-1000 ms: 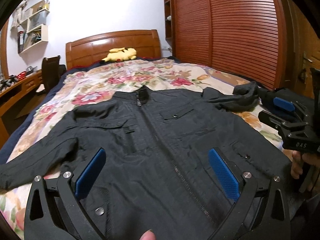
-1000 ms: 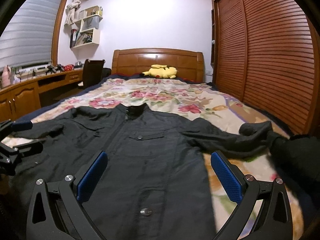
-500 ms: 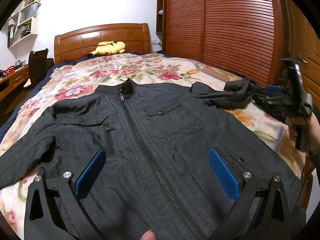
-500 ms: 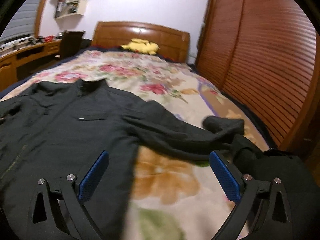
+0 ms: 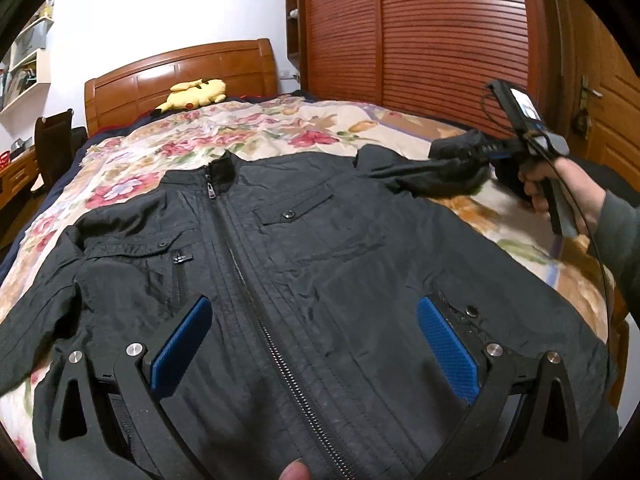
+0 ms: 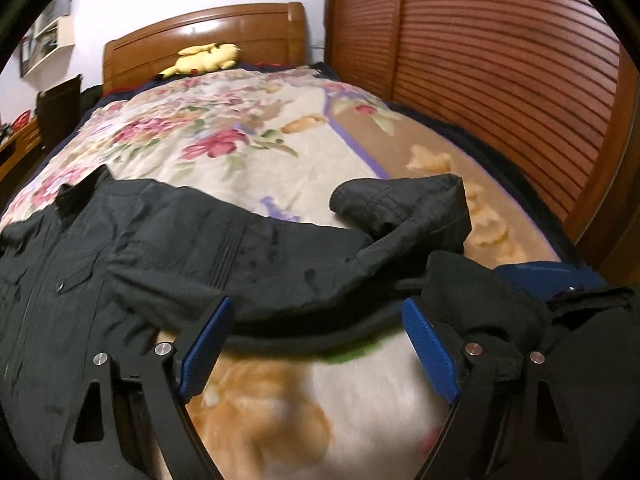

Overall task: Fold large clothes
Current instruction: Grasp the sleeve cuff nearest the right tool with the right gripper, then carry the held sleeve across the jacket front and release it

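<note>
- The left gripper hovers with its jaws spread wide over the near lower front of the jacket, holding nothing; its blue pads sit either side of the zip.
- The right gripper also stands wide open, empty, low over the bedspread just near of the jacket's right-hand sleeve. From the left wrist view it reaches towards that sleeve's cuff, held in the person's right hand.
- The jacket lies face up and zipped on the floral bedspread, collar towards the far headboard, one sleeve spread to the left and the other bunched out to the right, its cuff curled over.
- Judging by the sheen and fine creasing, the cloth is a thin, soft woven shell: light, limp, likely a little slippery, so it should drape and slide, not hold a crease.
- A good hold would probably be the doubled cuff or the shoulder seam, where thicker layers give the pads something to bite on.
- A yellow plush toy rests far off by the headboard, well apart from the work.
</note>
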Demonstrator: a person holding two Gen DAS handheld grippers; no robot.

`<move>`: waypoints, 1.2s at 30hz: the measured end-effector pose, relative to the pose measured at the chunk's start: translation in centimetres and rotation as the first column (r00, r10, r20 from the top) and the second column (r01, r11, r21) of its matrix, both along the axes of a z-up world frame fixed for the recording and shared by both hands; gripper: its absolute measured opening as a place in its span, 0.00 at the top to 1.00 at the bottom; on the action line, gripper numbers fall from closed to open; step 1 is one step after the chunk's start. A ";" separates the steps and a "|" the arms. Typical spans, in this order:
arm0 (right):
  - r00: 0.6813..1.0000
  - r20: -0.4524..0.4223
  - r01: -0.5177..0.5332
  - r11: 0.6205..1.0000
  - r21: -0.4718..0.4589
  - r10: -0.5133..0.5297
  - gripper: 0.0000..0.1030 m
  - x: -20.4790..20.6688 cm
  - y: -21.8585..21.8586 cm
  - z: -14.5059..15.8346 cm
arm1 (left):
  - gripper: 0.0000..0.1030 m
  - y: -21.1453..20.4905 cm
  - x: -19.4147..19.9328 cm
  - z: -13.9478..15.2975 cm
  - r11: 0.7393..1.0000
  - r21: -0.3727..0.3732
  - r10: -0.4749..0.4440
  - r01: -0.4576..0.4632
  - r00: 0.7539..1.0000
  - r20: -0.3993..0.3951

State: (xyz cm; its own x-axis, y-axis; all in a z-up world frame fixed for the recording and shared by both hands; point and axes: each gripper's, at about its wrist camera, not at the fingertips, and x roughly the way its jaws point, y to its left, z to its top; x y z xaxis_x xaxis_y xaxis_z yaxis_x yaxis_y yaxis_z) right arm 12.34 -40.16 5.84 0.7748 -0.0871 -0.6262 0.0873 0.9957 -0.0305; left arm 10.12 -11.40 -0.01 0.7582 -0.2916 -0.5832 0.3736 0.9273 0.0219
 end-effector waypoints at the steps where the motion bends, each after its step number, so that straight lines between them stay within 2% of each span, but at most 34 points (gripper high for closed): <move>1: 1.000 -0.007 0.006 1.000 0.016 -0.006 0.16 0.2 0.1 0.1 | 0.00 -0.1 0.0 -0.1 1.000 0.003 -0.001 0.001 1.000 -0.002; 5: 0.998 -0.026 0.064 0.998 0.023 -0.063 0.17 0.3 0.6 0.3 | 0.00 -0.4 -0.3 -0.7 1.000 0.018 -0.006 0.006 1.000 -0.011; 8: 0.993 -0.063 0.102 0.995 -0.021 -0.103 0.24 0.7 1.2 0.1 | 0.00 -0.7 -0.5 -0.8 0.999 0.031 -0.009 0.009 1.000 -0.002; 9: 0.991 -0.077 0.109 0.993 -0.036 -0.112 0.34 0.6 1.5 0.0 | 0.00 -0.7 -0.6 -0.8 0.999 0.033 -0.010 0.010 1.000 0.000; 10: 0.988 -0.096 0.119 0.992 -0.051 -0.123 0.39 0.9 1.8 0.0 | 0.00 -0.7 -0.6 -0.9 0.999 0.034 -0.010 0.010 1.000 0.000; 12: 0.984 -0.124 0.122 0.990 -0.065 -0.129 0.68 1.5 1.6 0.0 | 0.00 -0.6 -0.5 -0.9 0.999 0.035 -0.010 0.011 1.000 -0.004; 13: 0.982 -0.132 0.124 0.989 -0.075 -0.133 0.76 2.1 1.4 0.0 | 0.00 -0.6 -0.5 -0.9 0.999 0.034 -0.011 0.012 1.000 -0.005; 14: 0.982 -0.131 0.122 0.989 -0.083 -0.132 0.89 2.1 1.6 0.1 | 0.00 -0.6 -0.5 -0.9 0.999 0.032 -0.011 0.012 1.000 -0.007; 17: 0.990 -0.103 0.081 0.992 -0.098 -0.091 0.93 2.8 2.0 0.6 | 0.00 -0.5 -0.5 -1.0 1.000 0.027 -0.011 0.011 1.000 -0.008; 19: 0.997 -0.059 0.044 0.992 -0.115 -0.051 0.94 1.9 2.8 1.6 | 0.00 -0.4 -0.4 -1.0 1.000 0.021 -0.011 0.012 1.000 -0.011; 26: 0.992 0.089 -0.078 0.990 -0.118 0.089 0.95 -4.0 6.7 6.5 | 0.00 0.9 -1.0 -0.5 1.000 -0.014 -0.005 0.005 1.000 -0.004; 32: 0.954 0.169 -0.226 0.965 -0.136 0.247 0.95 -9.4 11.3 8.6 | 0.00 2.7 -1.6 0.3 0.999 -0.039 0.021 -0.021 1.000 0.008; 36: 0.907 0.203 -0.350 0.929 -0.122 0.369 0.95 -13.1 13.8 8.5 | 0.00 4.1 -1.9 0.6 0.998 -0.047 0.042 -0.041 0.999 0.013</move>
State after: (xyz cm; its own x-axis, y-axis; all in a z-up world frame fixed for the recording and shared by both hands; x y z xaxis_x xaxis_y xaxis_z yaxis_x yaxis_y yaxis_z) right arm -0.76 -26.32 14.33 0.8794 0.1797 -0.4408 -0.2623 0.9556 -0.1339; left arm 8.22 -7.34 0.58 0.7782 -0.2861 -0.5591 0.3345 0.9423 -0.0166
